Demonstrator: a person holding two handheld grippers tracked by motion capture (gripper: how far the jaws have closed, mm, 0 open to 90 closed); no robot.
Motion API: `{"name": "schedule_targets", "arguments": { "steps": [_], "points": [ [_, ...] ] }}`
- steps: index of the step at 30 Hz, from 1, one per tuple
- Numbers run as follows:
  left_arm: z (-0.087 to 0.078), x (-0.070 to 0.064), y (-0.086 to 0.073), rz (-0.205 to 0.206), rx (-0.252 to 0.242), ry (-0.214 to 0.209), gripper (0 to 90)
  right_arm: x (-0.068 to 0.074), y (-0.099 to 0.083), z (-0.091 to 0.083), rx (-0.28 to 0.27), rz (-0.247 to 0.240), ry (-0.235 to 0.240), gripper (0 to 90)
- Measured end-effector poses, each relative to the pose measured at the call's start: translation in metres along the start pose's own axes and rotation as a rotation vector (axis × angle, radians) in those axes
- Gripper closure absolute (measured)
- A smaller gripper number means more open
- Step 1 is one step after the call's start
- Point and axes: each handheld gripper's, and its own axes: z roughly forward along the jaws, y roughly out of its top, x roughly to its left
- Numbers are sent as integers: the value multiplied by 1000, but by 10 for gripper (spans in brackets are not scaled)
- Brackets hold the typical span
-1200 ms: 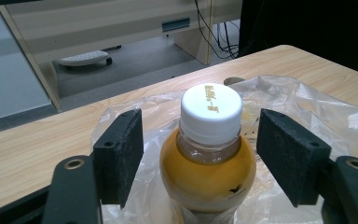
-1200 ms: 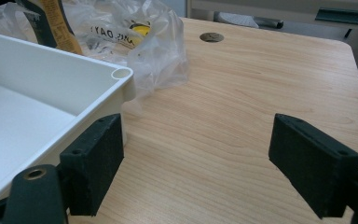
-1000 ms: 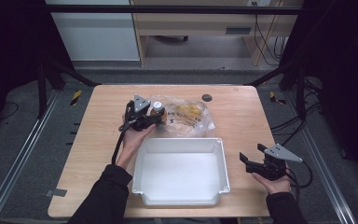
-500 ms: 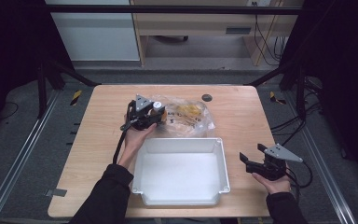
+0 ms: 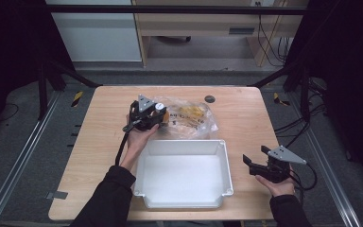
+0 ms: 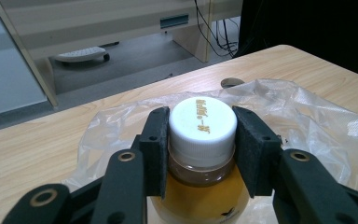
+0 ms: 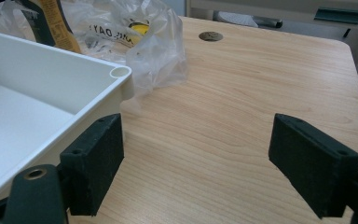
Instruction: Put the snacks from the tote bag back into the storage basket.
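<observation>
Visibly, one bottle (image 6: 203,154) (white-capped) sits clamped in left tongs (image 6: 201,140).

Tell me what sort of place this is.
Probably a lab or workshop set up for recording. The wooden table stands inside a dark metal frame, loose cables hang behind it, and the person works with a handheld left gripper and right gripper.

Bare table (image 5: 246,118) right of tray (image 5: 224,161), bag (image 5: 194,118).
</observation>
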Motion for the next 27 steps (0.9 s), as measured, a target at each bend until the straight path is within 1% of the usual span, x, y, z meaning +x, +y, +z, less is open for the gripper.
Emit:
{"name": "schedule_targets", "arguments": {
  "steps": [7,11,16,20,27],
  "points": [
    [0,-1,0,-1,-2,9,587,0,0,0,1,0,0,181],
    [-1,1,1,-13,2,3,588,0,0,0,1,0,0,181],
    [-5,2,1,-17,10,10,588,0,0,0,0,0,-1,181],
    [-7,2,3,-10,-4,20,588,0,0,0,1,1,-2,181],
    [-15,5,7,-30,-36,19,589,0,0,0,1,0,-4,182]
  ]
}}
